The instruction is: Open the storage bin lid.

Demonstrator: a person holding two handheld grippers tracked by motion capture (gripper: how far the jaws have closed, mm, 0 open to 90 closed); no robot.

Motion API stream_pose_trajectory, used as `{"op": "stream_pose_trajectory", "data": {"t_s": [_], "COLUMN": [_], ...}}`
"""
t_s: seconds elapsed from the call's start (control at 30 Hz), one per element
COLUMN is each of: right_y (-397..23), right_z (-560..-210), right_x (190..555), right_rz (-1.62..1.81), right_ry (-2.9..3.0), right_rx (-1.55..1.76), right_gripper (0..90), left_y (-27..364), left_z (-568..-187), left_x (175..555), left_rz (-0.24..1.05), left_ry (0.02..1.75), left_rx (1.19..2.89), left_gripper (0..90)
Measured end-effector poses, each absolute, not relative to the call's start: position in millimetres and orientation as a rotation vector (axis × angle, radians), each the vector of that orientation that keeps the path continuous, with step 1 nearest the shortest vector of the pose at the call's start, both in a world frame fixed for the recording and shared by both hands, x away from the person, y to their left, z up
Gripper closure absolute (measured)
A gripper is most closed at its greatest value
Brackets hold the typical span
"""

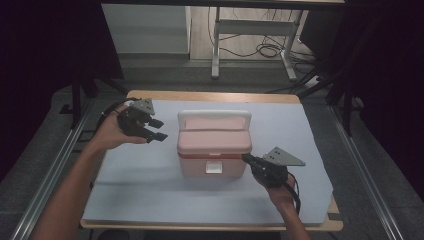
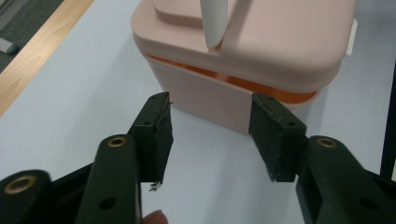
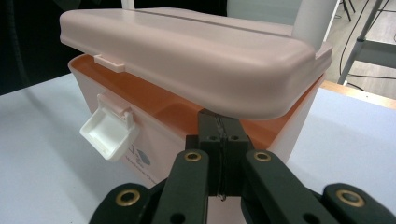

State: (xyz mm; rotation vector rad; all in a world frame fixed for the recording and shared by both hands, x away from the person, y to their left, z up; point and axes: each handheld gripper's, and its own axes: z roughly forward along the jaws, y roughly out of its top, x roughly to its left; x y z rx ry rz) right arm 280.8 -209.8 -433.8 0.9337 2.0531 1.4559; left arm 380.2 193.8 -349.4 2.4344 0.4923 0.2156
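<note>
The right gripper (image 3: 219, 140) has its two matte black jaws pressed flat together with nothing between them, their tips wedged at the corner of the pink plastic storage box (image 1: 214, 147), in the gap under its raised lid (image 3: 187, 56), against the orange inner rim (image 3: 177, 112). How far the tips reach inside is hidden by the lid's overhang.

The left gripper (image 2: 212, 135) stands with its ribbed black pads well apart and empty, aimed at the box's opposite corner, just short of touching it. In the high view it hovers beside the box's left end.

The box is smooth, round-cornered and glossy, with a white hinged latch (image 3: 109, 133) hanging open on its front wall and a white carry handle (image 1: 215, 116) folded back over the lid; the handle is cut off at the top in both gripper views.

The box sits near the middle of a pale blue mat (image 1: 140, 185) on a wooden table (image 1: 210, 96), with bare mat on every side of it.
</note>
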Motion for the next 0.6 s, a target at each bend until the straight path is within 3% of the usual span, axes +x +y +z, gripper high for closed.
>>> {"op": "stream_pose_trajectory", "data": {"t_s": [0.43,0.6], "right_y": [-209.0,-208.6], "right_z": [-433.5,-433.5], "right_x": [281.2,281.3], "right_rz": [1.454,1.453], "right_ry": [2.053,2.055], "right_rx": [0.932,0.93], "right_gripper": [89.8,89.7], "left_y": [191.2,186.6], "left_z": [-374.3,-384.3], "left_x": [361.0,353.0], "left_rz": [0.206,0.168], "left_ry": [0.472,0.463], "left_rx": [2.436,2.46], "left_gripper": [83.2,87.0]}}
